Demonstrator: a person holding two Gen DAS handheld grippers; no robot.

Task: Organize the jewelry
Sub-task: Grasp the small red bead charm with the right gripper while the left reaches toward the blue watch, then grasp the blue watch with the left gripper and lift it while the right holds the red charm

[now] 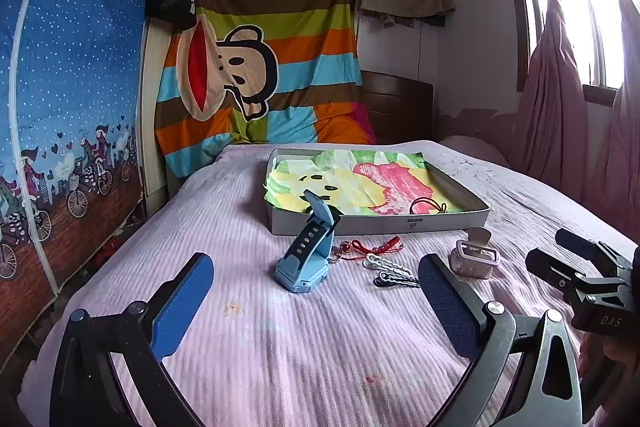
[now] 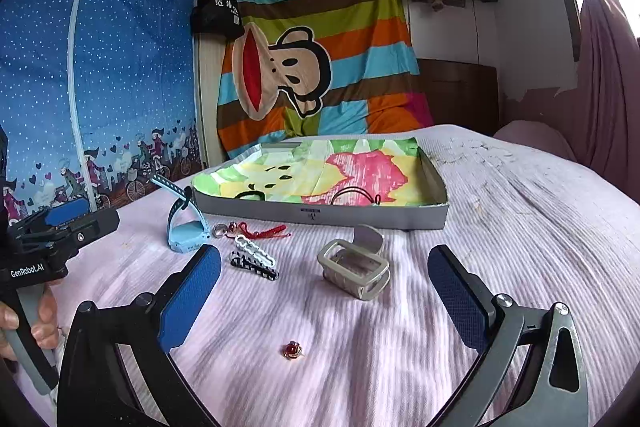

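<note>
watch (image 1: 306,259) left | clips (image 1: 390,269) middle | box (image 1: 380,223) behind, all on bed (image 1: 280,347)

left wrist: low over bed (image 1: 280,347), facing headboard wall, left of items | right wrist: same heading, further right, nearer | shared: grey tray (image 1: 380,223), blue watch (image 1: 306,263), striped cloth (image 1: 276,39)

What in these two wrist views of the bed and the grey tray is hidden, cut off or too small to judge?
- Small red-stoned gold trinket: too small in the right wrist view to tell ring from earring; in the left view only a blurred red spot.
- Black cord loop in the shallow grey tray: lower part hidden by the tray's near wall.
- Left gripper: right view sees it side-on.
</note>
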